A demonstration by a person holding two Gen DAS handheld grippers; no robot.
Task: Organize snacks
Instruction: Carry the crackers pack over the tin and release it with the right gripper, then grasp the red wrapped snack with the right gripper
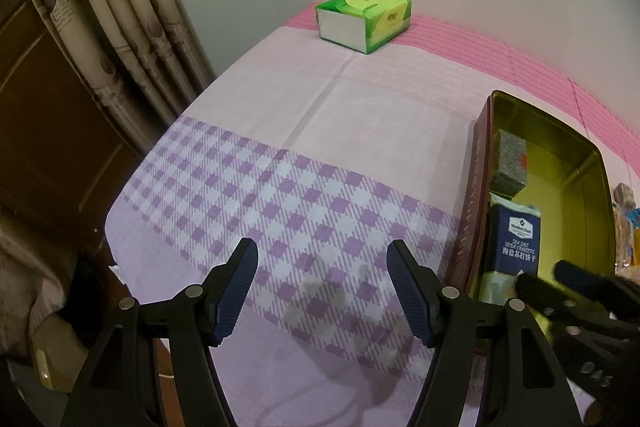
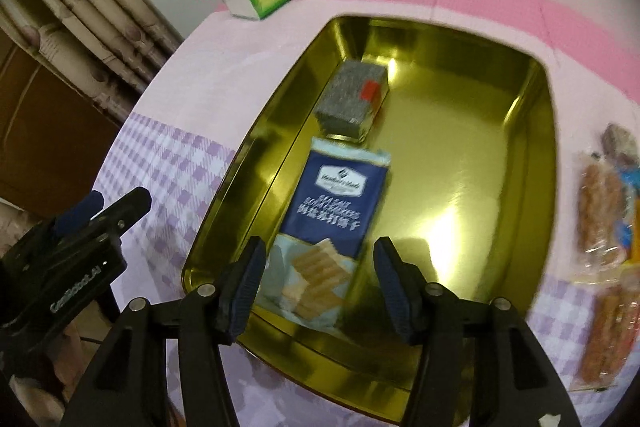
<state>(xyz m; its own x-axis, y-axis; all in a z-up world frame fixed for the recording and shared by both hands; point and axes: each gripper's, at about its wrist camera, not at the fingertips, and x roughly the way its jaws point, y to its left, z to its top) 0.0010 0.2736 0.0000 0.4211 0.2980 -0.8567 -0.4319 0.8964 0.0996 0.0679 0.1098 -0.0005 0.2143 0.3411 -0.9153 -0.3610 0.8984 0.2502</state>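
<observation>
Your blue cracker pack [image 2: 336, 215] lies flat inside the gold tin [image 2: 500, 147], along the tin's left wall. Its long axis runs the same way as the tin's long side: the end printed with crackers points toward you, and the plain top end points away, toward the grey block-shaped packet [image 2: 354, 99] with a red patch, which sits just beyond it in the same tin.

Your right gripper [image 2: 318, 281] hangs over the near end of the cracker pack. Its jaws are opening, and the pads stand clear on either side of the pack, so you are holding nothing with it. Your left gripper [image 1: 322, 285] hangs above bare cloth left of the tin, jaws parted fairly wide, with nothing between them.

The tin rests on a tablecloth [image 1: 304, 131] with a purple-and-white check band, a pale pink field and a brighter pink strip at the far edge. A green tissue pack [image 1: 364, 19] sits near that far edge, against a plain white wall. Patterned beige curtains [image 1: 120, 7] hang on the left beside dark wood. More wrapped snacks [image 2: 608, 211] lie on the cloth right of the tin.

The cracker pack reads "SEA SALT SODA CRACKERS" above a line of Chinese characters; the logo above is too small to read. The left gripper's body carries blurred white lettering.
</observation>
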